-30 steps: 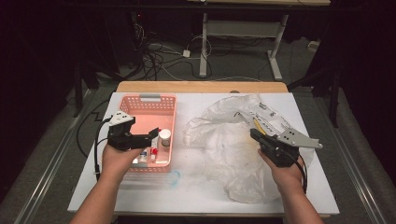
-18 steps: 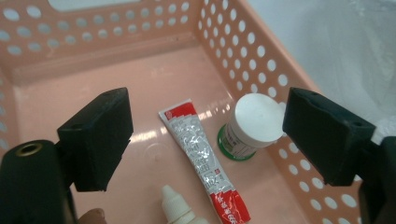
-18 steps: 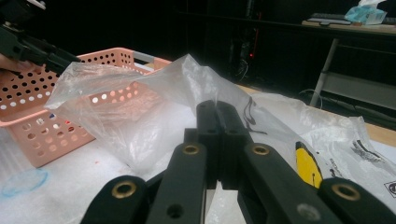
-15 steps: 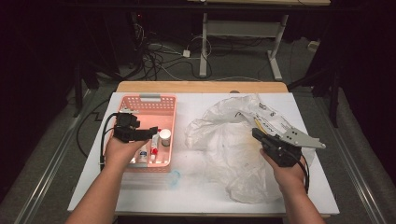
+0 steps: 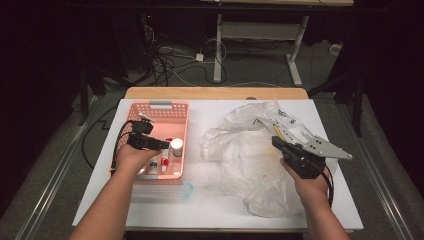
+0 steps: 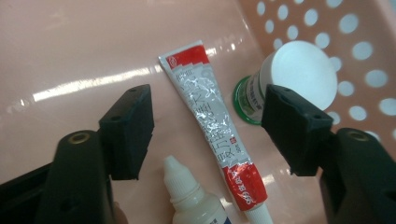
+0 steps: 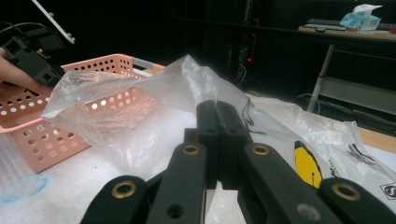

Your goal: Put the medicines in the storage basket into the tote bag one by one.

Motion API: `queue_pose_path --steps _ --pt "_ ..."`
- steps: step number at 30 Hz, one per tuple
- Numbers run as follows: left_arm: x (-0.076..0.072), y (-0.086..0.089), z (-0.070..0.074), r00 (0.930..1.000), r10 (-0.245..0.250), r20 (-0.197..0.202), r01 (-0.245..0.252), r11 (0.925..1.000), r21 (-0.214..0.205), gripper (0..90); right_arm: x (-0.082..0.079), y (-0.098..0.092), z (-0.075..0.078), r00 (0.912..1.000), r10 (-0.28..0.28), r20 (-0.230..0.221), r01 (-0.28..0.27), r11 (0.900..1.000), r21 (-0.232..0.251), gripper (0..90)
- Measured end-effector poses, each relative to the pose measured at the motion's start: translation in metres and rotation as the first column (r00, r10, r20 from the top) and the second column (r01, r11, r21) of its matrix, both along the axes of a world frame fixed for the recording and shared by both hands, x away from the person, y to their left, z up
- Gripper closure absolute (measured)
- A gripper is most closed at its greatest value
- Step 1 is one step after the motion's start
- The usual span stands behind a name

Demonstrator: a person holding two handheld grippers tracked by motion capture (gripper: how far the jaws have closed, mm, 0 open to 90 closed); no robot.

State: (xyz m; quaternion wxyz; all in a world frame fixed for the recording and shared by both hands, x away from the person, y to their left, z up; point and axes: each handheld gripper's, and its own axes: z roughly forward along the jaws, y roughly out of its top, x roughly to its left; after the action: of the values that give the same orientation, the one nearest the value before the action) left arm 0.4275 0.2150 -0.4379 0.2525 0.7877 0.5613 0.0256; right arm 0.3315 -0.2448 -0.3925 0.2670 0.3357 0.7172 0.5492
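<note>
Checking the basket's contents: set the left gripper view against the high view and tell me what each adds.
Left gripper view alone: print on the red-and-white tube, a dropper bottle's tip, and the tube lying between the left gripper's open, closing jaws. High view alone: the plastic bag pinched by the right gripper. Both: the pink basket and the white-capped jar.

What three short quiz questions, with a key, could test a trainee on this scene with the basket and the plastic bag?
1. True or false: the right gripper is shut on the plastic bag.
2. Which thing lies between the jaws of the left gripper? A: the red and white tube. B: a spoon.
3. What colour is the basket?

Key: 1 true. 2 A; the jaws have just been closing but do not yet touch it. 3 pink.
</note>
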Motion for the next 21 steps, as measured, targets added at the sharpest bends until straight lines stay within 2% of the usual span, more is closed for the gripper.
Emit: queue_pose_path --steps 4,6,7,8,13,15,21 --pt "0.006 -0.006 -0.006 0.9976 -0.029 -0.063 0.031 0.9991 0.031 37.4 0.0 -0.001 0.001 1.0 0.0 0.002 0.0 1.0 0.002 90.0" --pt "0.01 -0.007 -0.011 0.9944 -0.026 -0.103 0.031 0.9985 0.046 37.6 0.0 -0.002 0.001 1.0 -0.002 0.002 0.002 1.0 0.002 90.0" --pt "0.01 -0.007 -0.011 0.9944 -0.026 -0.103 0.031 0.9985 0.046 37.6 0.0 -0.002 0.001 1.0 -0.003 0.004 0.003 1.0 0.0 90.0" --pt "0.013 -0.007 -0.013 0.9924 -0.019 -0.121 0.025 0.9986 0.046 38.3 0.0 -0.003 0.001 1.0 -0.005 0.001 0.005 1.0 0.002 90.0" --pt "0.015 -0.01 -0.017 0.9891 -0.024 -0.145 0.033 0.9976 0.061 44.2 0.0 -0.002 0.0 1.0 -0.004 0.003 0.004 1.0 0.0 90.0" --pt "0.017 -0.013 -0.018 0.987 -0.022 -0.159 0.031 0.998 0.054 44.9 0.0 -0.002 0.0 1.0 -0.004 0.0 0.004 1.0 0.001 90.0" --pt "0.019 -0.02 -0.02 0.9844 0.009 -0.176 0.005 0.9966 0.082 51.7 0.0 -0.001 0.0 1.0 0.001 0.002 -0.001 1.0 -0.006 90.0"
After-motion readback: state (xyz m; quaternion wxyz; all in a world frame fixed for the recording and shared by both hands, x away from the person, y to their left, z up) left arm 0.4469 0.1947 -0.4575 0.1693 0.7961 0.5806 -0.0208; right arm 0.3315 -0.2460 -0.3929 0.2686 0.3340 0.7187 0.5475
